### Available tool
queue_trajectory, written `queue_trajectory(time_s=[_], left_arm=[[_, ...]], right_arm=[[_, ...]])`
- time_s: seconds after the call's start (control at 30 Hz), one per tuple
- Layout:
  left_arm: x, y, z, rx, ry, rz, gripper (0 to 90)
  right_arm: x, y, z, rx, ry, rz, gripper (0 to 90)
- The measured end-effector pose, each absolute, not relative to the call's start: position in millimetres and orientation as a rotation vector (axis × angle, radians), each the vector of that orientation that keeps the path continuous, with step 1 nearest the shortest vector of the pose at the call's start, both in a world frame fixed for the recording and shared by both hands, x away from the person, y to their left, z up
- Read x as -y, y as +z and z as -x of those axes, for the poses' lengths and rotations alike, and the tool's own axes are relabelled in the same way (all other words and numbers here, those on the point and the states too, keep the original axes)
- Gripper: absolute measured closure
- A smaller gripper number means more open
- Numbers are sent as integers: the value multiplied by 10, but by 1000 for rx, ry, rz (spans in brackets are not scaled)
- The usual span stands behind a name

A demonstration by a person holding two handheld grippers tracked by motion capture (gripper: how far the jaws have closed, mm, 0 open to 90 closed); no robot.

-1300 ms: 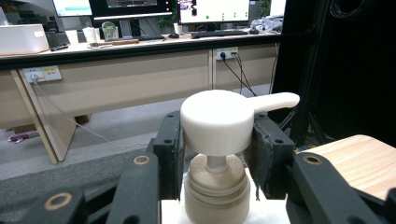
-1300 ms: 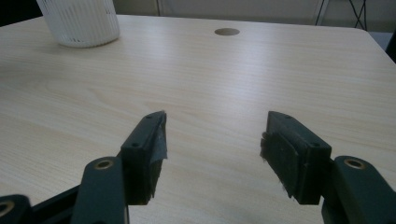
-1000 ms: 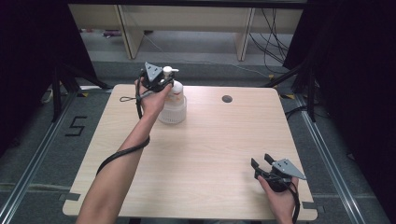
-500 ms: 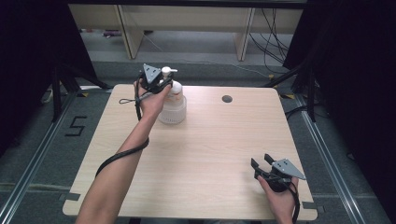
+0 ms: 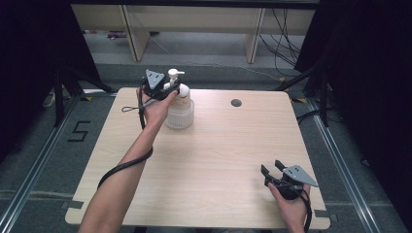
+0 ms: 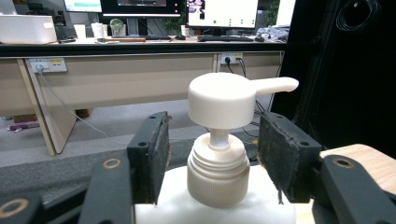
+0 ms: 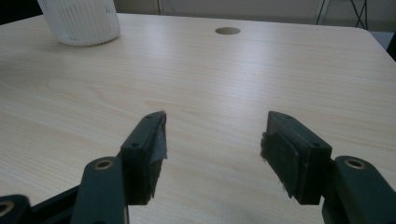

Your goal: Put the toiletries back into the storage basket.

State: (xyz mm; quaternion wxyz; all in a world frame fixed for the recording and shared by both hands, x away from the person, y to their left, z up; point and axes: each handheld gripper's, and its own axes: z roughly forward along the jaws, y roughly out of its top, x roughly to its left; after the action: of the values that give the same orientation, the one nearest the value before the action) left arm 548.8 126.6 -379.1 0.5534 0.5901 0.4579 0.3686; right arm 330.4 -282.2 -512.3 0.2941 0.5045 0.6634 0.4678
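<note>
A white plastic pump bottle with a ribbed round body (image 5: pixel 179 111) stands upright on the far left part of the pale wooden table (image 5: pixel 218 160), with a small round cable hole (image 5: pixel 236 103) in the tabletop to its right. The left gripper (image 5: pixel 171 91) sits at the bottle's neck. In the left gripper view its two black jaws stand on either side of the ribbed screw collar (image 6: pixel 217 173), below the white pump head (image 6: pixel 224 100), whose spout points to the right of that view. The jaws have just been opening: a gap shows between each pad and the collar, so the bottle is between them but released, though the very bottom of the pads is cut off by the frame edge and a light touch there cannot be ruled out.

The right gripper (image 5: pixel 273 169) rests near the table's front right corner, well apart from the bottle. In the right gripper view its jaws (image 7: pixel 212 154) are spread wide over bare wood with nothing between them, and the bottle's ribbed base (image 7: pixel 79 21) shows far off at upper left.
</note>
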Motion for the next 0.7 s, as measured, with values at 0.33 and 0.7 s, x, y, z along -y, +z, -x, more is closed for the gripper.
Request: queue_trajectory(time_s=[0.33,0.7], left_arm=[[-1312,-3770,-5408,-1073,890,-1405,391],[-1366,-3794,-5274,-1055,879,-1420,381]], right_arm=[[2848,-5128,-3322,-1759,1245,-1284,397],[2817,-5128,-3305,-1754,1263,-1339,398]])
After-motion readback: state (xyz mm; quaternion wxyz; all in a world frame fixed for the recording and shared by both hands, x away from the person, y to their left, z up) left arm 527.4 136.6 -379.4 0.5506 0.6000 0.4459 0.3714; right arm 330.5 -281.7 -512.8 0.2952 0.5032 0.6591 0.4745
